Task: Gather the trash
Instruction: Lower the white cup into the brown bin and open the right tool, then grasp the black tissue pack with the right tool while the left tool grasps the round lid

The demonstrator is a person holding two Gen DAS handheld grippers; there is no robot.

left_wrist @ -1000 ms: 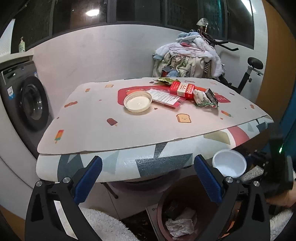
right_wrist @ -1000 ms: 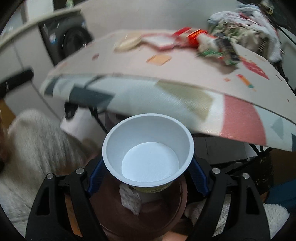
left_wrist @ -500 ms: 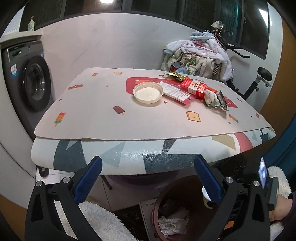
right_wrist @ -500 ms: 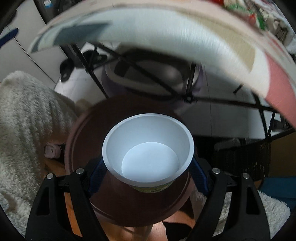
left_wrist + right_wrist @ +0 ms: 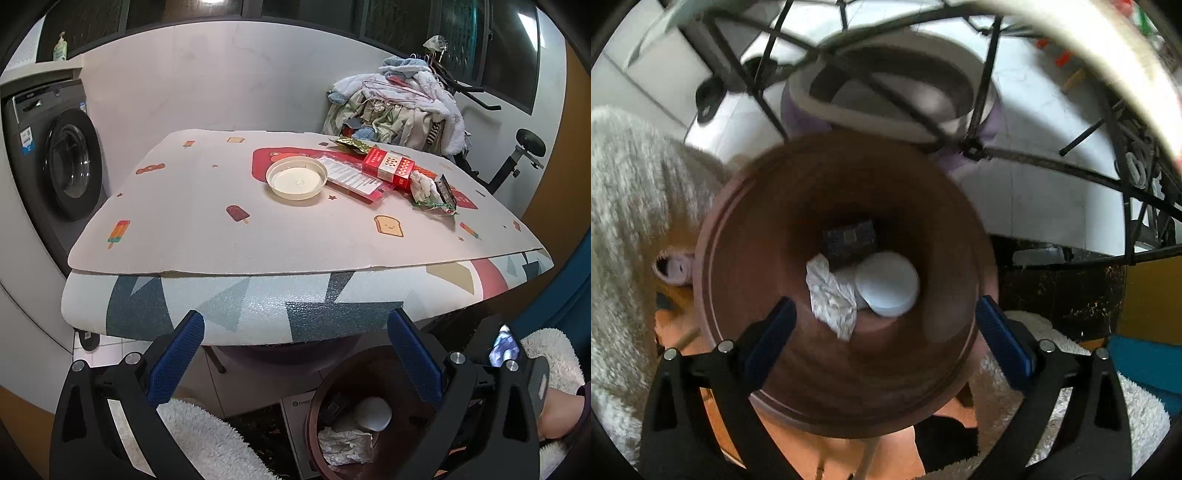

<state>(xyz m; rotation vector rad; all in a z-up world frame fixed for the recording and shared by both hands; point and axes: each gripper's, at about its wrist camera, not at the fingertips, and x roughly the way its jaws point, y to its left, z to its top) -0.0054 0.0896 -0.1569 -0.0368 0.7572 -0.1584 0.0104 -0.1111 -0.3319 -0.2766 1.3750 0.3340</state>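
Right jaws: the right gripper [image 5: 884, 321] points straight down over the brown waste bin [image 5: 713, 266]; its jaws have just been opening and now stand spread wide, with nothing between the blue pads.
White cup: the white paper cup [image 5: 886, 282] lies upside down at the bottom of the bin, touching a crumpled white paper [image 5: 831, 295] and just beside a dark packet [image 5: 851, 238].
Bin edges: the rim is a full open circle below the right jaws; black metal table legs [image 5: 982, 92] cross above its far side, and a fleecy white garment [image 5: 631, 192] lies close on the left.
Left jaws: the left gripper [image 5: 295, 358] hangs before the front edge of the surface [image 5: 184, 206], jaws spread wide and holding nothing.
Surface edges: a pale printed mat [image 5: 173, 243] overhangs a geometric-patterned cover [image 5: 229, 302]; the near and left parts of the surface are bare.
Remaining trash: a shallow cream lid [image 5: 296, 178] sits near the middle, touching a flat printed card [image 5: 351, 177]; a red carton [image 5: 391, 168], a gold-green wrapper [image 5: 352, 144] and crumpled wrappers [image 5: 430, 192] cluster to its right.
Writing: the carton and the card carry print too small to read.
Surroundings: a washing machine [image 5: 55, 158] stands at left, a pile of laundry [image 5: 399, 107] behind the surface.
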